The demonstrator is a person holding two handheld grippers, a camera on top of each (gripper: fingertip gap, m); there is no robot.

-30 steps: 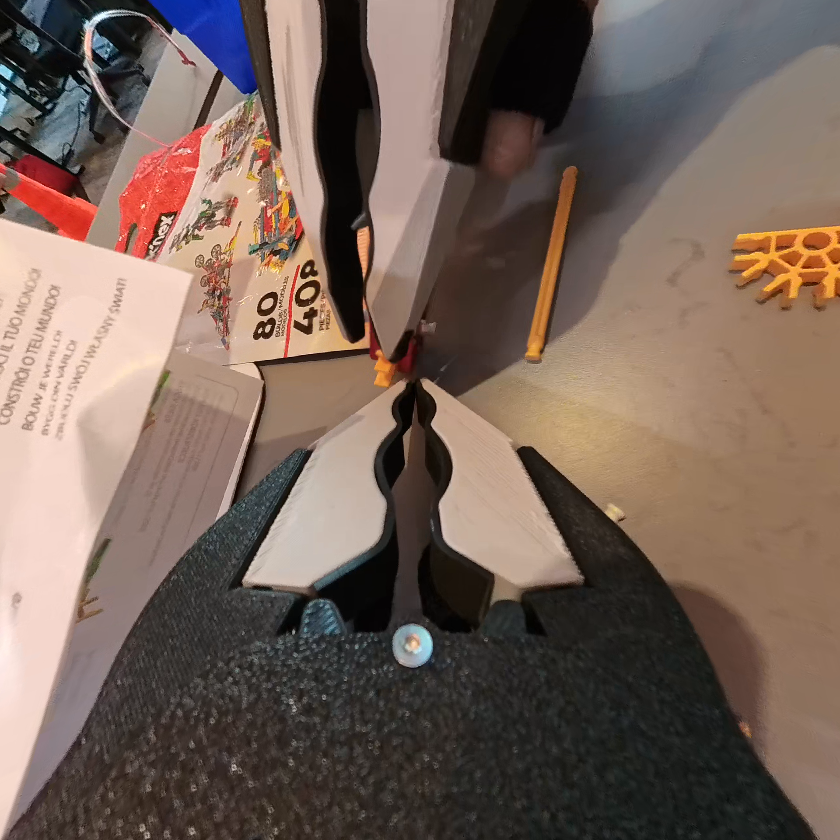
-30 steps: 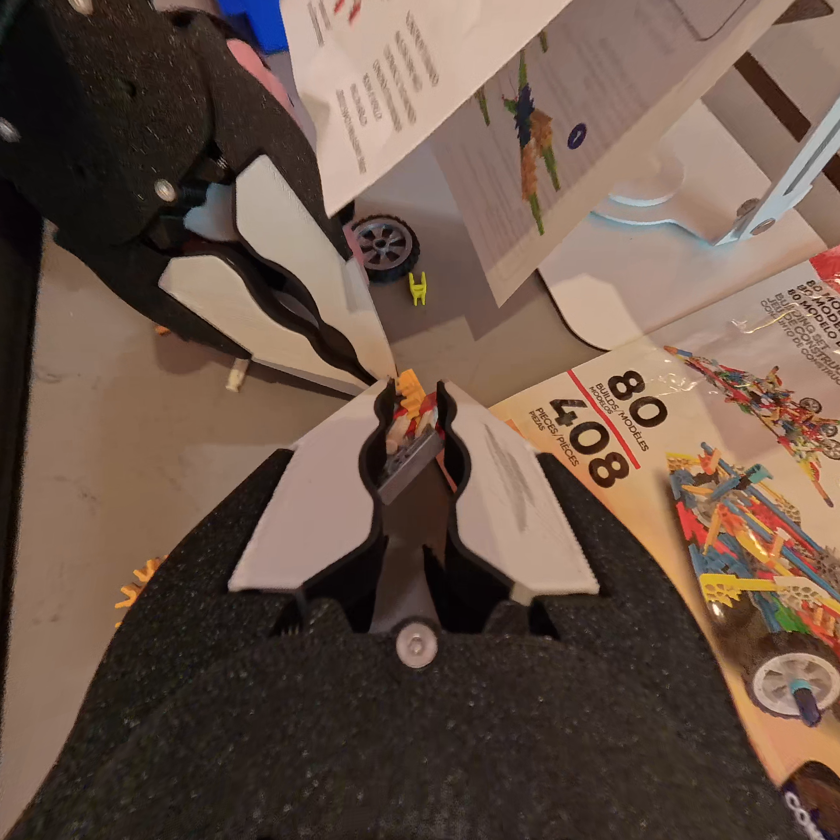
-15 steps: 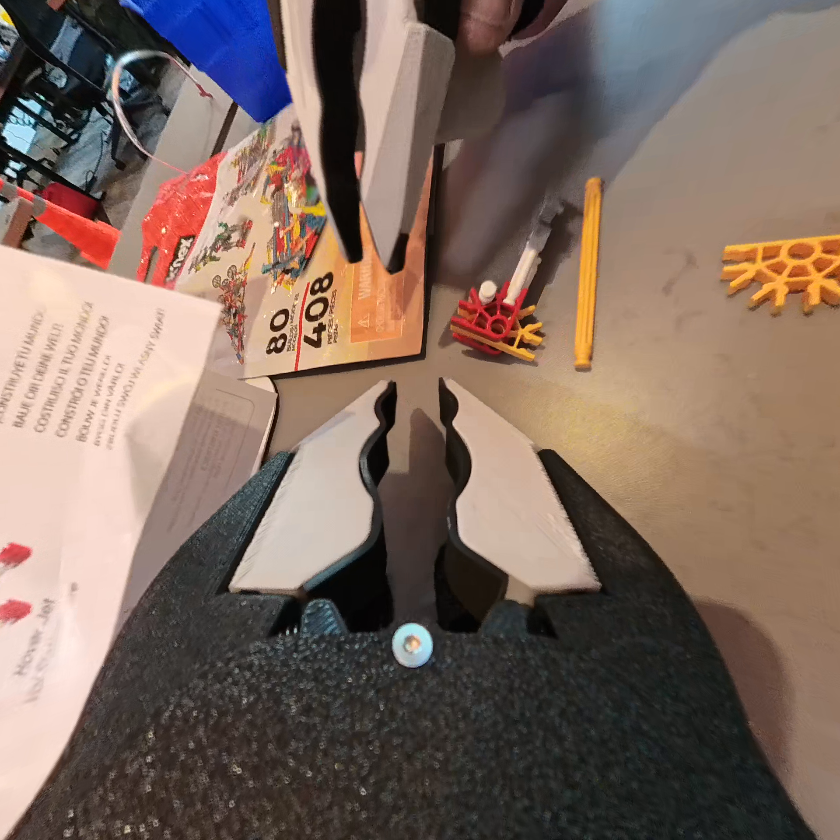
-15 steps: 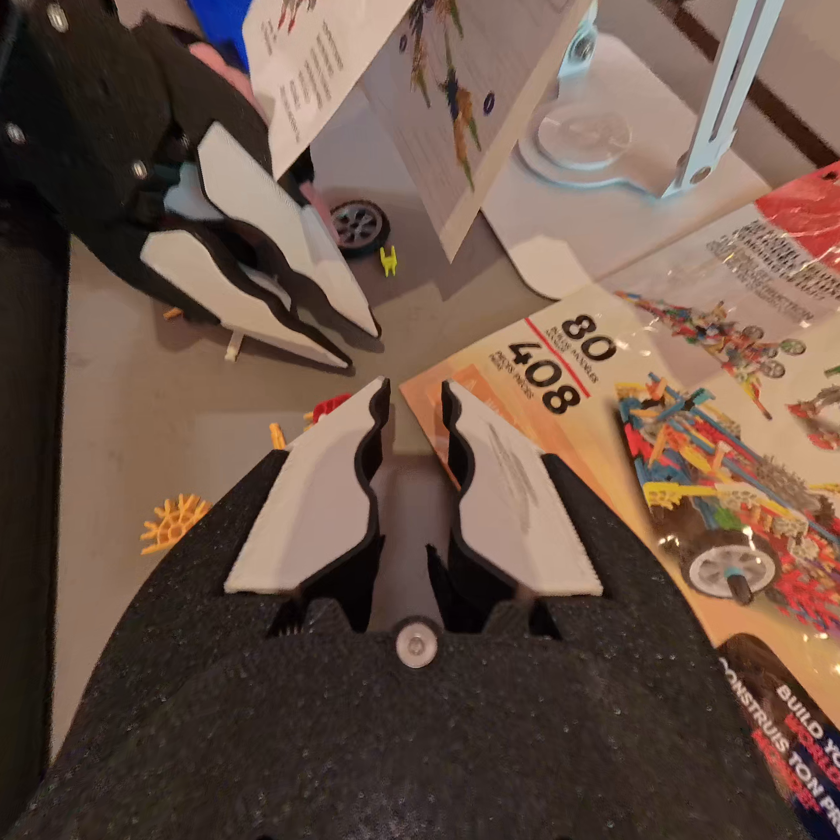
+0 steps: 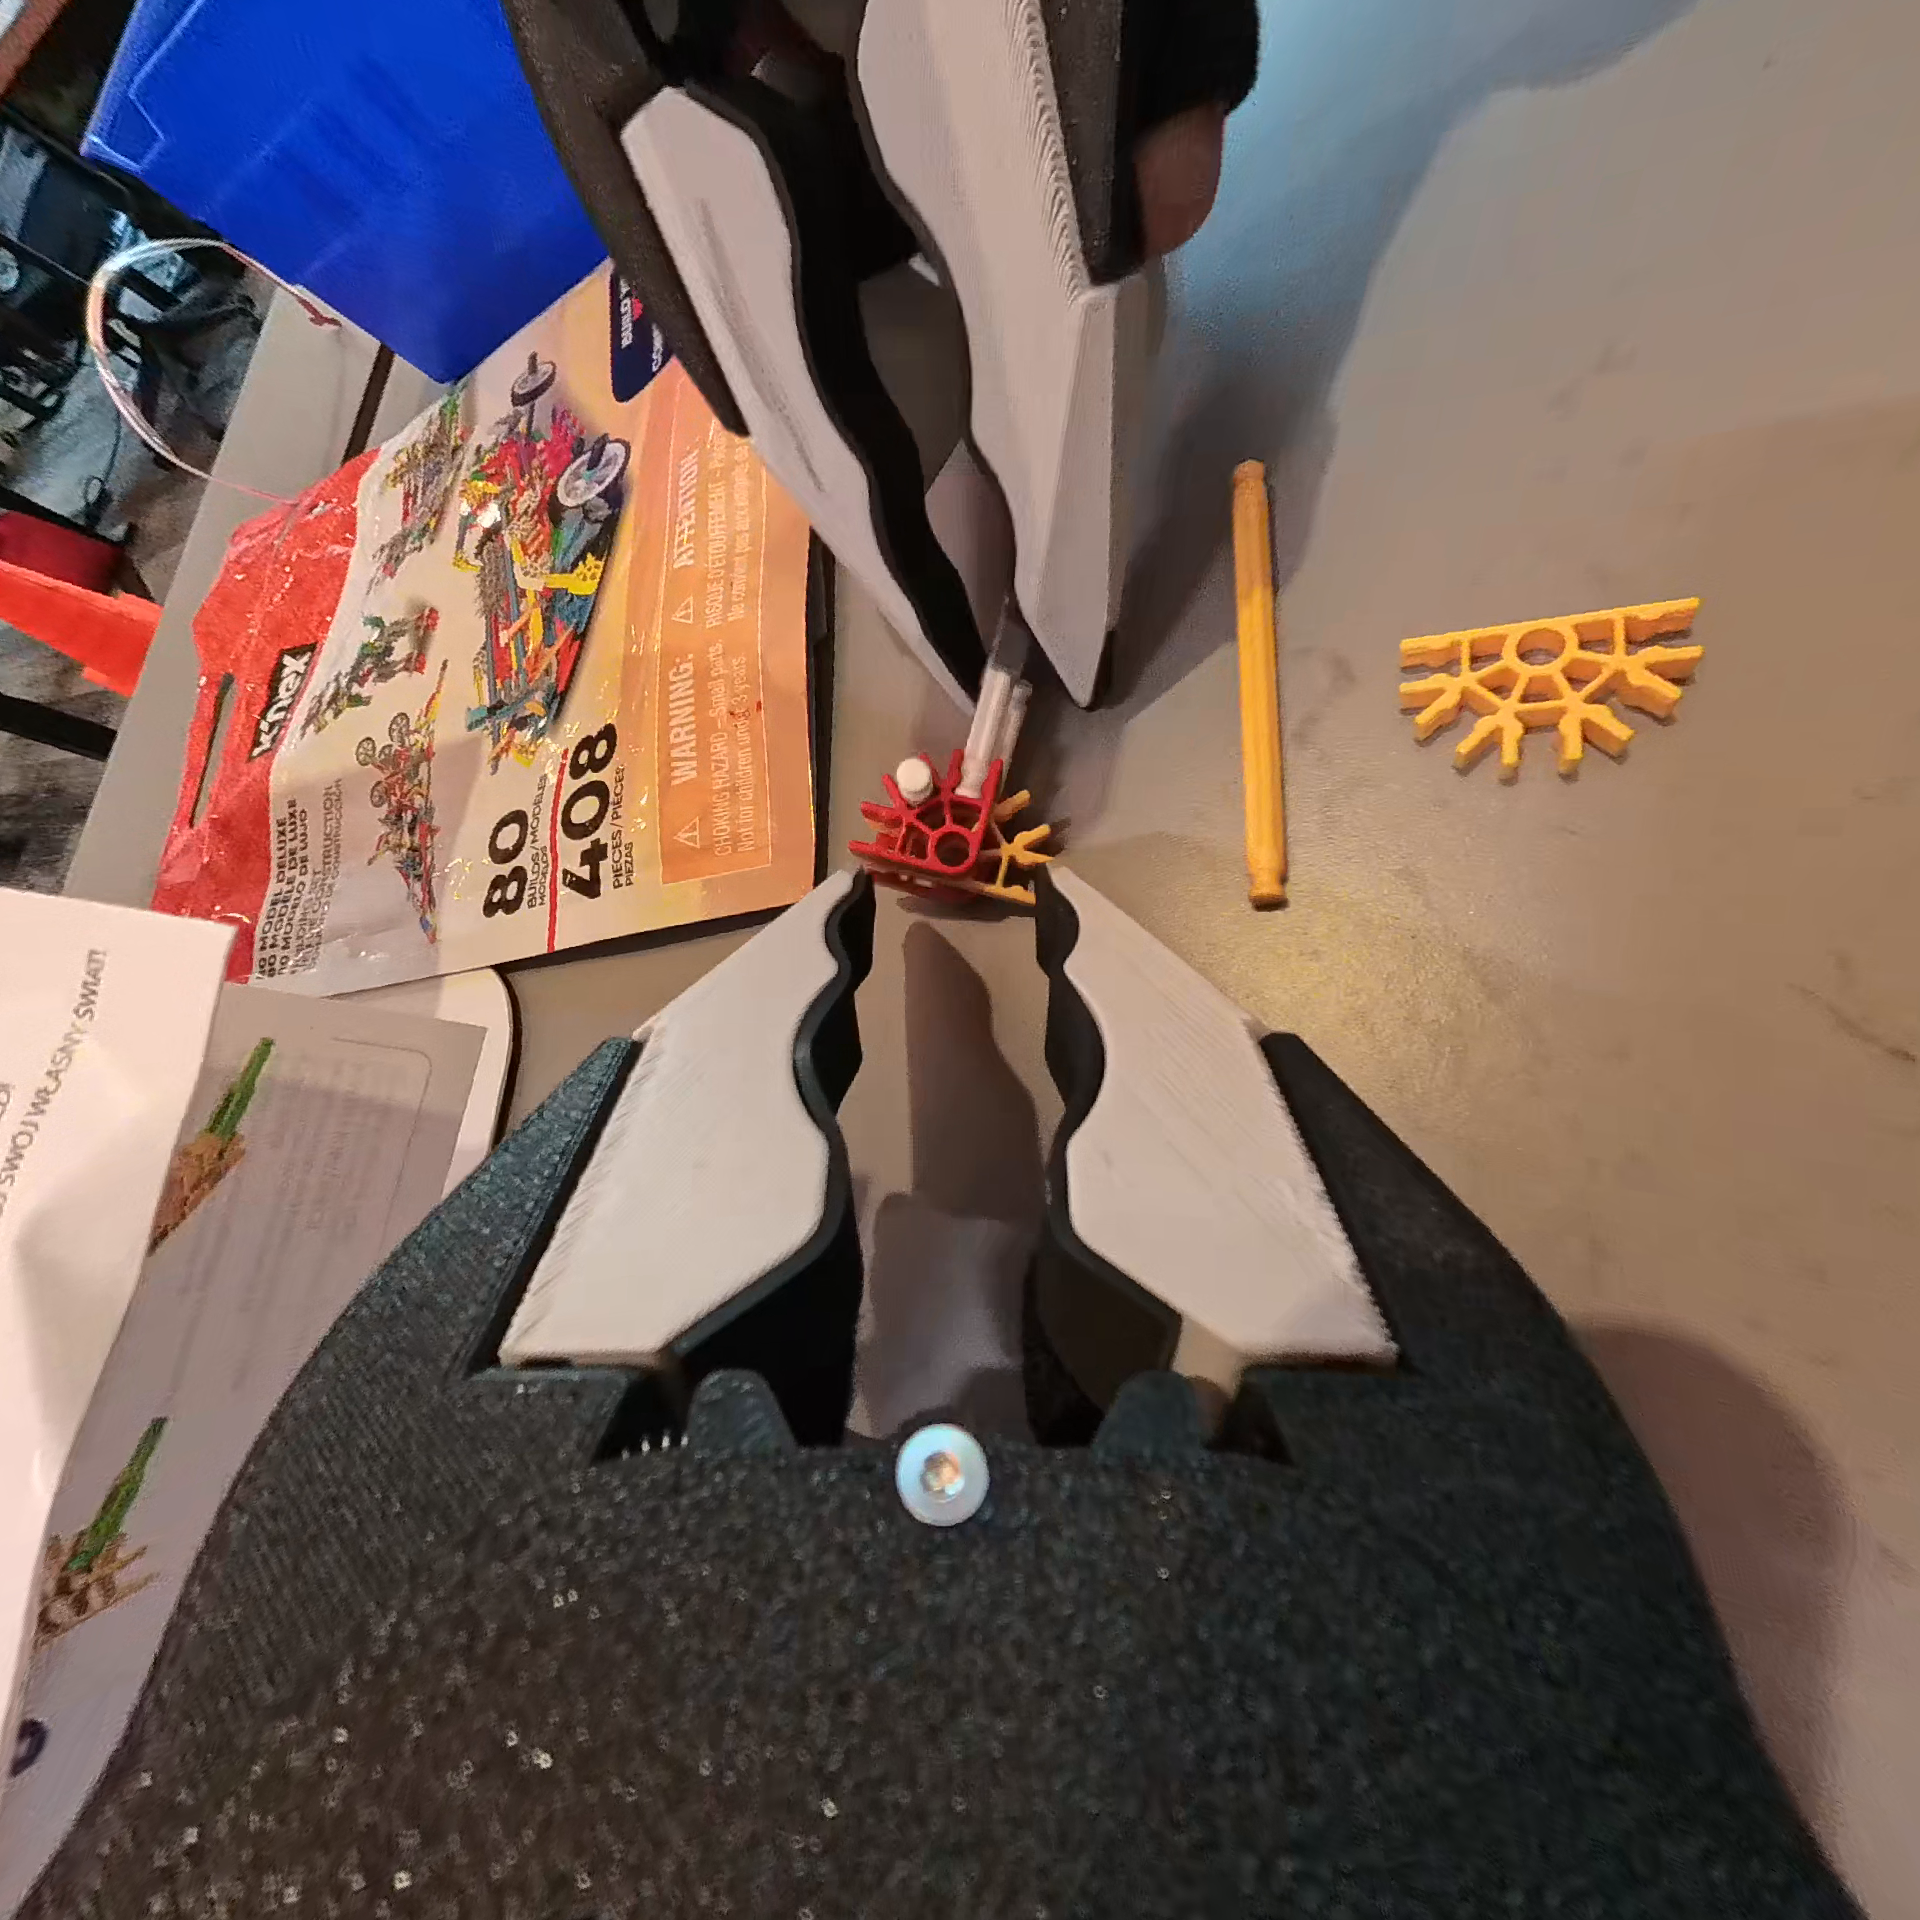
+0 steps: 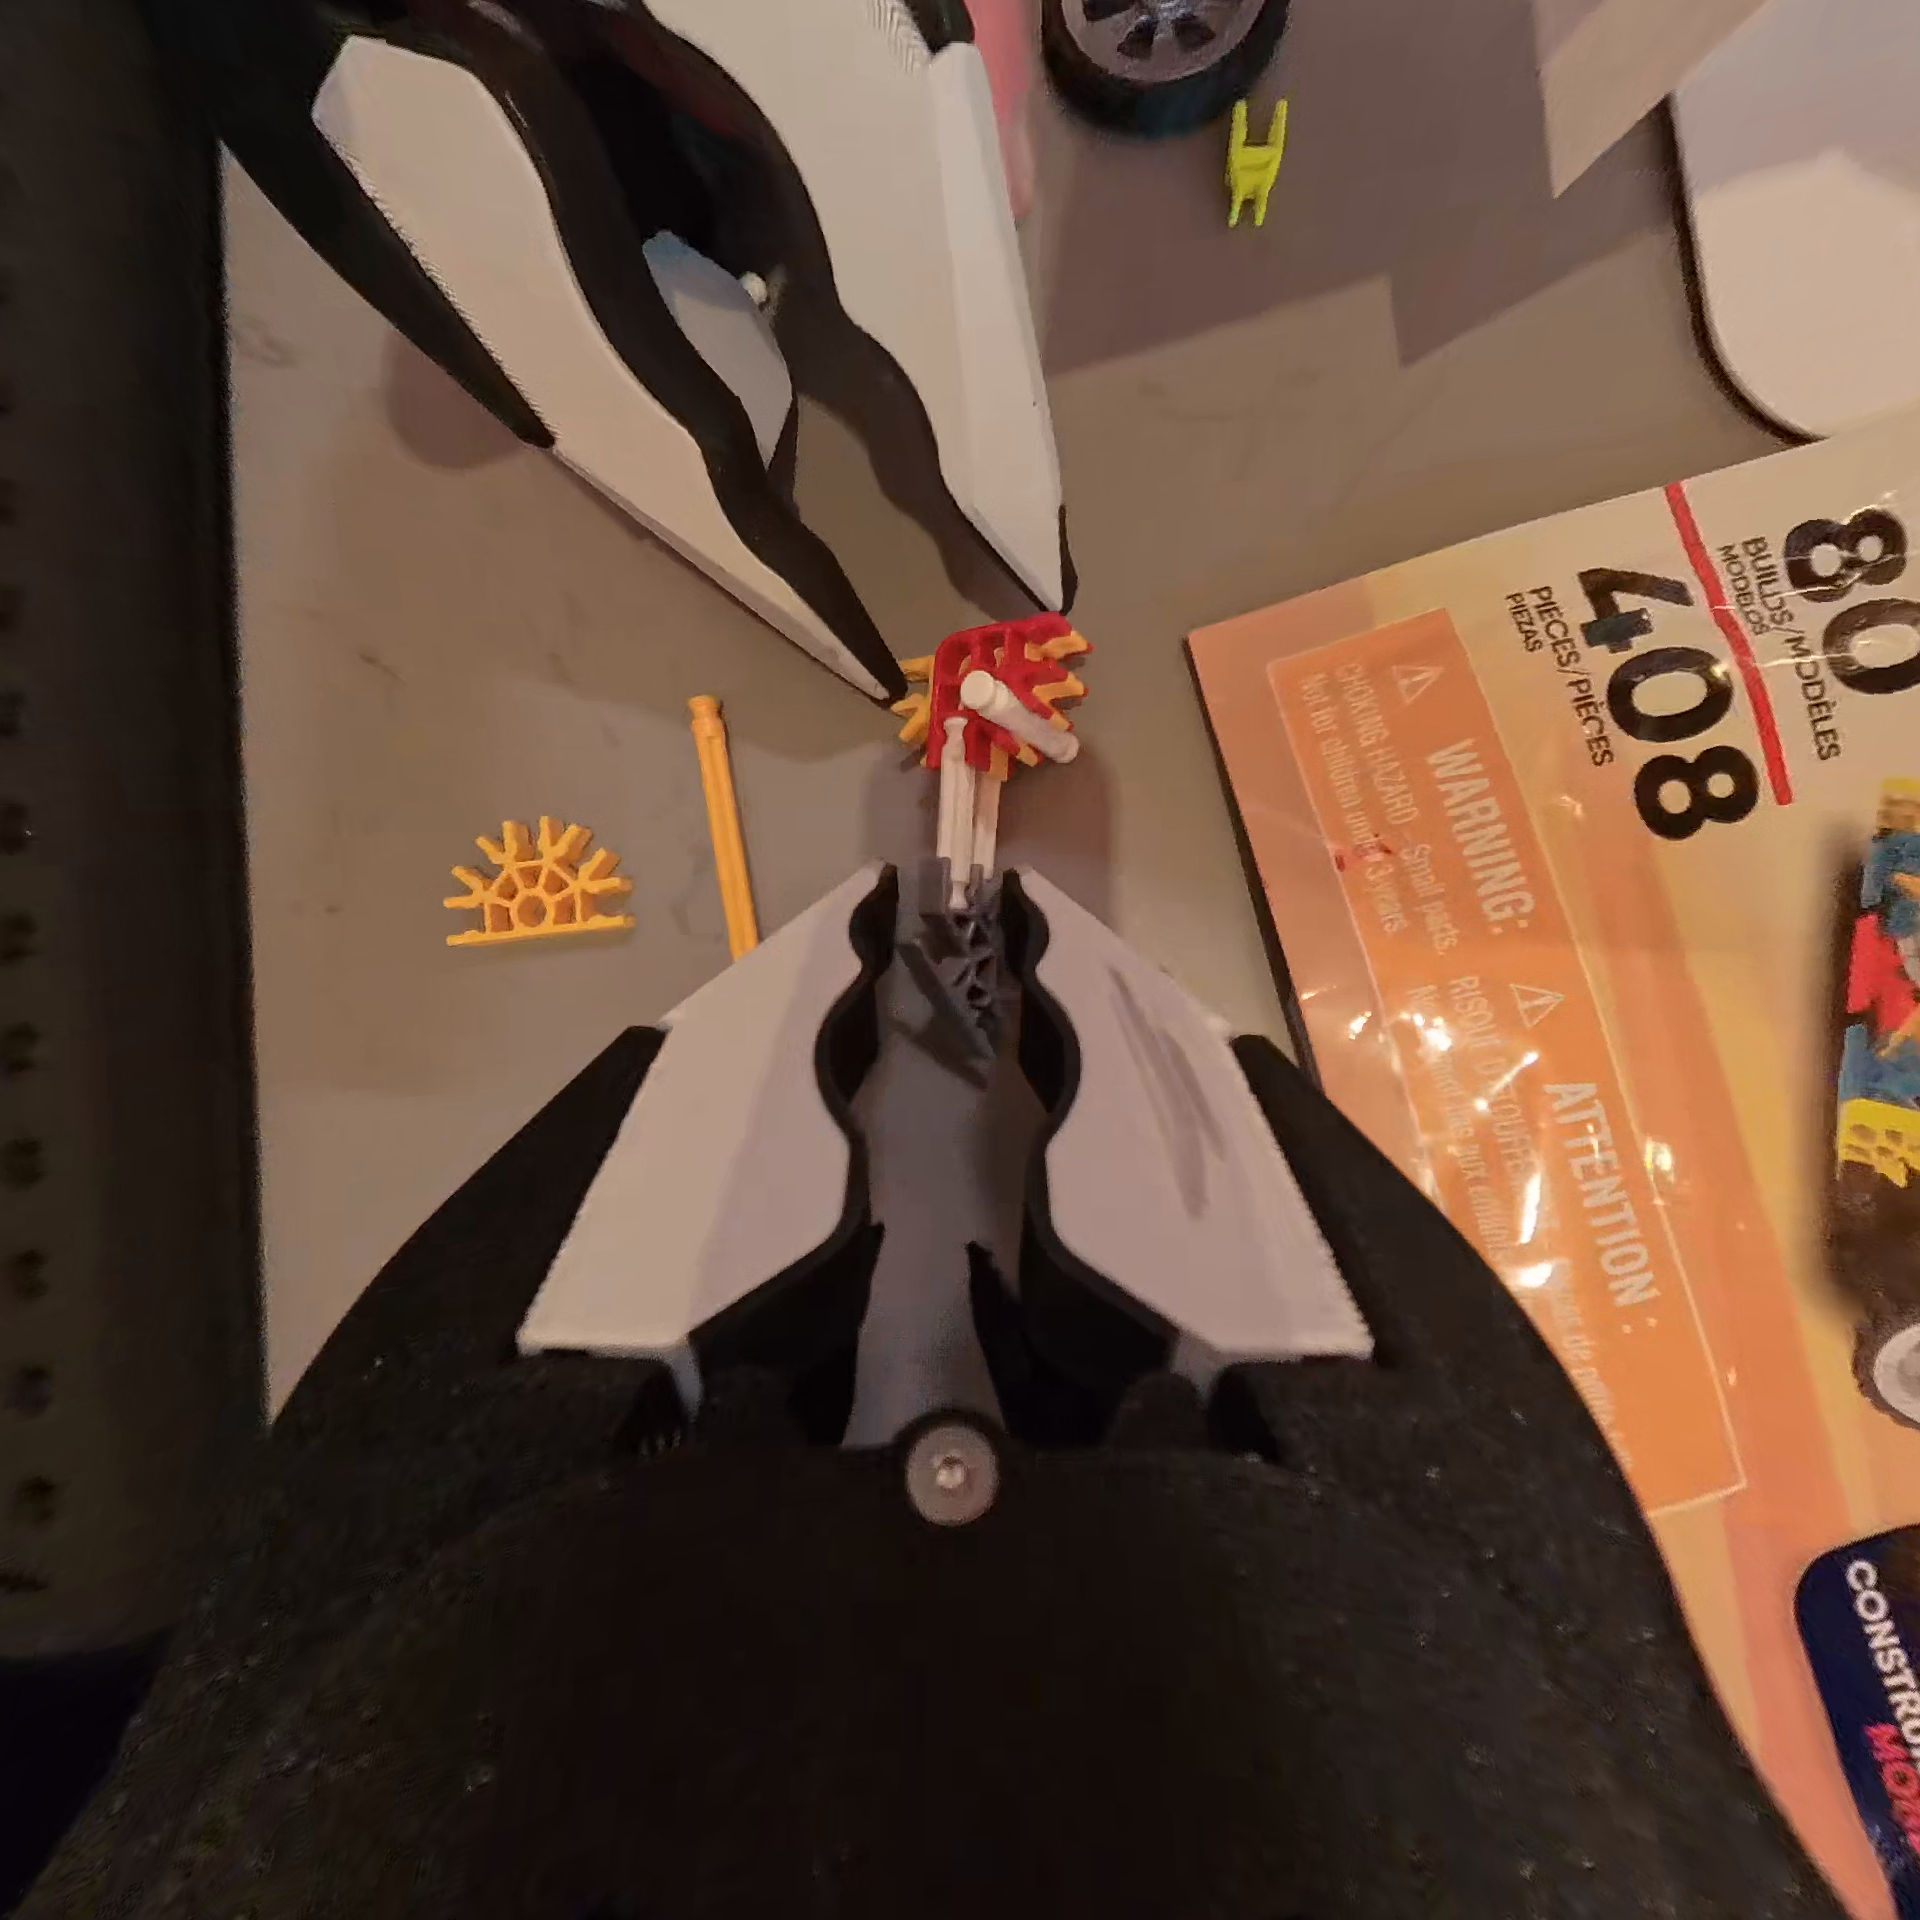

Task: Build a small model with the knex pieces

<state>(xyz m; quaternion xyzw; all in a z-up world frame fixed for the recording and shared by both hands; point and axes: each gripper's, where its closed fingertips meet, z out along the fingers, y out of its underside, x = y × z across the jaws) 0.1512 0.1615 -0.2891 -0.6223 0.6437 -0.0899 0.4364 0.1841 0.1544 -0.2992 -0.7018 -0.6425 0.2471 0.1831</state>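
Note:
A small build of a red connector point(image 5: 940, 831) stacked with yellow ones, a white rod point(image 5: 992, 717) and a grey connector point(image 6: 961, 966) rests on the grey table point(image 5: 1558, 1091). My right gripper point(image 6: 948, 878) is shut on the grey connector at the rod's end. It reaches down from above in the left wrist view point(image 5: 1034, 691). My left gripper point(image 5: 951, 888) is open, its tips on either side of the red connector point(image 6: 997, 675) and just short of it. It also shows in the right wrist view point(image 6: 971, 646).
A yellow rod point(image 5: 1257, 675) and a yellow half-round connector point(image 5: 1548, 675) lie to the right. A printed toy-set bag point(image 5: 520, 675), a booklet point(image 5: 104, 1195) and a blue bin point(image 5: 343, 177) are on the left. A wheel point(image 6: 1164, 42) and a green clip point(image 6: 1255, 161) lie beyond. Tip to tip, the grippers are about 4 centimetres apart.
A second ago the right gripper held the build off the table. Both grippers then opened and it lay on the table. Now both have come down to it and the right has shut on the grey connector.

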